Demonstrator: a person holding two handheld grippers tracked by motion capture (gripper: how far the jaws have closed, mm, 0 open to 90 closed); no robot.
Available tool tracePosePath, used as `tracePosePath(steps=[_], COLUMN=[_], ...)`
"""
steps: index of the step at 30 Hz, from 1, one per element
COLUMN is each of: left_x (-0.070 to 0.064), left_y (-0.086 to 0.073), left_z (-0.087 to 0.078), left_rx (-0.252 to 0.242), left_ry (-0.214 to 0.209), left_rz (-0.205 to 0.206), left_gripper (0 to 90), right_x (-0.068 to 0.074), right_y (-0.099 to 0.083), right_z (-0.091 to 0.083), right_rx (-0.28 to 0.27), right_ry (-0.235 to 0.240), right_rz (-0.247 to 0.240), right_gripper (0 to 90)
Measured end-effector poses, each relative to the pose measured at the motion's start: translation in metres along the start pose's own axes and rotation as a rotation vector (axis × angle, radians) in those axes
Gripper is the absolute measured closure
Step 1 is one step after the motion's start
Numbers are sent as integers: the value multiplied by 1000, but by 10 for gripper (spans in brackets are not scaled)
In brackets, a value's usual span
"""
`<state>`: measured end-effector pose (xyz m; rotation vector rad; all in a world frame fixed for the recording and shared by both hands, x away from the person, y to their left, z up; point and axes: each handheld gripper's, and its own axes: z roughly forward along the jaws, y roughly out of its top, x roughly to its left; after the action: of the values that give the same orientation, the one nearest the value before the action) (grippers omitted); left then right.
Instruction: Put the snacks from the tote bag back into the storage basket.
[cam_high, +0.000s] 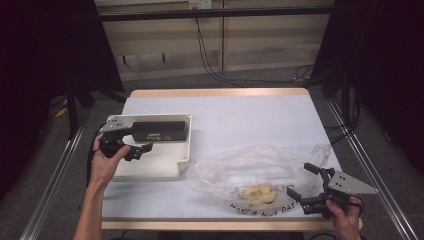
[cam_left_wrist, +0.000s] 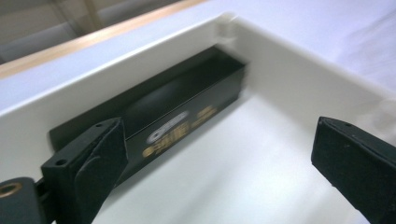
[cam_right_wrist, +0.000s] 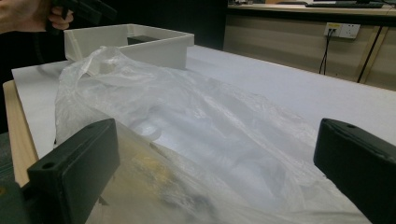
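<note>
At five o'clock on the table (cam_high: 280, 107), the right gripper (cam_high: 303, 184) gapes wide, holding nothing, beside a clear plastic bag (cam_high: 250, 172) with yellow contents. At nine o'clock, the left gripper (cam_high: 137, 150), also wide and empty, hovers over a white tray (cam_high: 165, 165) holding a black box (cam_high: 161, 130).

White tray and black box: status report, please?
Left gripper open above shallow white plastic tray. Long black box lies inside, ungripped. Right gripper open by clear plastic bag.

Even overhead light brightens the white desk (cam_high: 260, 120) while surroundings fall dark; near fingers (cam_left_wrist: 88, 172) blur in both gripper views.
</note>
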<state>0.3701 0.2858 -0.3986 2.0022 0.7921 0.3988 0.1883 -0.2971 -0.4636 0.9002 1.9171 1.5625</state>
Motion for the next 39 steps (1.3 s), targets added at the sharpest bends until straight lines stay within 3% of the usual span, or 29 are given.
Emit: tracePosePath(steps=[1,3,4,7,14,17,18,19,21,24,26,28,30,33,37,39], left_x=[0,-1,1,7,18,17,16,18,22,30,39,44,41,33,15,6], left_y=[2,4,4,1,-13,-19,-20,-21,-23,-28,-34,-38,-42,-49,-56,-57], left_z=[-6,-16,-22,-34,-66,-74,-76,-78,-84,-87,-90,-95,-101,-103,-103,-102], left_rx=[-9,-7,-15,-21,-85,-83,-78,-70,-90,-99,-73,-116,-108,-92,-120,-133], left_ry=[-1,41,37,86,123,174,181,176,165,147,168,156,188,196,236,228], left_rz=[4,42,40,46,10,2,17,37,16,28,40,-21,-14,-14,-50,-58], left_gripper=[34,32,32,32,26,25,25,25,25,24,25,32,21,24,25,25], right_x=[0,1,1,1,1,2,2,2,2,1,2,2,2,1,1,2], right_y=[0,0,0,1,2,2,2,2,2,1,1,1,1,1,1,1], right_z=[0,0,-1,-1,-2,-1,-1,-1,-1,-2,-1,-1,0,1,-1,-2], right_rx=[-1,-6,-5,-4,-10,-9,-8,-10,-8,-7,-3,1,0,-1,0,-4], right_ry=[-1,4,4,3,-9,-2,-3,-1,-8,-1,-3,-7,-4,-5,-8,-14], right_rz=[3,7,4,3,12,0,5,3,11,-1,6,2,-2,9,3,9], right_gripper=[0,0,0,0,0,0,0,0,0,0,0,0,0,0,0,0])
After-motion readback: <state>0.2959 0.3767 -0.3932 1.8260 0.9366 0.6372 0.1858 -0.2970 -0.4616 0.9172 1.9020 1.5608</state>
